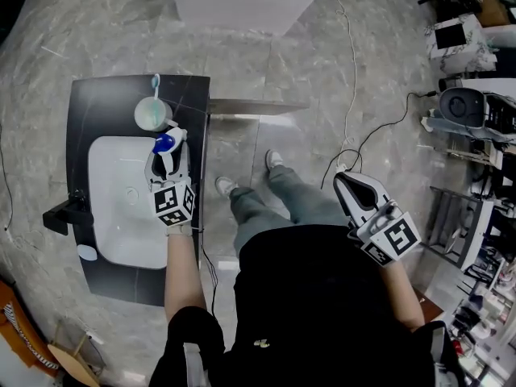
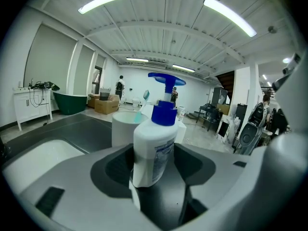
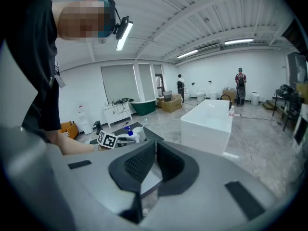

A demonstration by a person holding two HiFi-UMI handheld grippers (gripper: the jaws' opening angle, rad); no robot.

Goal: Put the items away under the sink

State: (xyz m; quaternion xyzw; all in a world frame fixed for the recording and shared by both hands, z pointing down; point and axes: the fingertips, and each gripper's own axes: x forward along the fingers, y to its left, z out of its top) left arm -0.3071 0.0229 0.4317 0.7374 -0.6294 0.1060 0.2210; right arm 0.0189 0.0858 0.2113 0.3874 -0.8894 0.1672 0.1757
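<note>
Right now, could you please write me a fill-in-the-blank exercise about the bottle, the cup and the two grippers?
1. The left gripper is shut on a white bottle with a ____ pump top.
2. The cup on the dark counter holds a ____.
3. The jaws of the right gripper are together and hold ____.
4. The basin set in the counter is ____ in colour.

Missing words: blue; toothbrush; nothing; white.
</note>
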